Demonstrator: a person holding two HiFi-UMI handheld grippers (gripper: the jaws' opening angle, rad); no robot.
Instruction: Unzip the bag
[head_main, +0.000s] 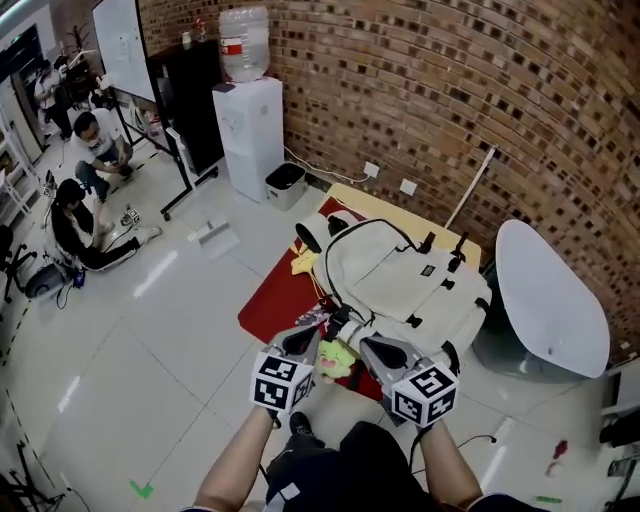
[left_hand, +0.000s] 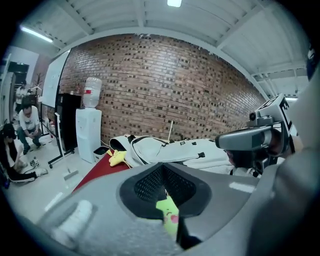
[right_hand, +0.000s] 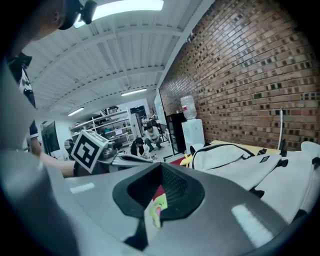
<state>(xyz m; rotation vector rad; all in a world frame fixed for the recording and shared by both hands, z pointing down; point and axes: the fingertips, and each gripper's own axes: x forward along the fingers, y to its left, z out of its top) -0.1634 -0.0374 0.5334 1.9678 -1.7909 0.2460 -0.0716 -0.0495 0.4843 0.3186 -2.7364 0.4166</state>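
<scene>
Both grippers are shut and empty. The left gripper and right gripper each have their jaws together with nothing between the pads. They hover side by side over the near edge of the red mat, angled slightly down toward the bag.

The bag is a white backpack lying flat. It covers the right and far part of the mat and overhangs its right edge. It sits straight ahead of the grippers and a bit to their right, close but not touching. Its long axis runs diagonally, from the mat's far-left corner to the near-right.

The zip looks like the dark line curving round the bag's far-left end and down its left side toward the near edge. I can't pick out the pull in any view.

- The left gripper is nearer the zip's near-left run, so it's my pick for grabbing the pull.
- The right gripper faces the bag's near-right body, so it's better placed to pin the fabric while the zip is pulled.

Clutter:
- A small green toy sits between the two grippers at the mat's near edge. Both gripper views show it just past the jaw tips, not gripped.
- A yellow toy lies by the bag's left side.

The task hasn't started, and both grippers need to open before making contact.
</scene>
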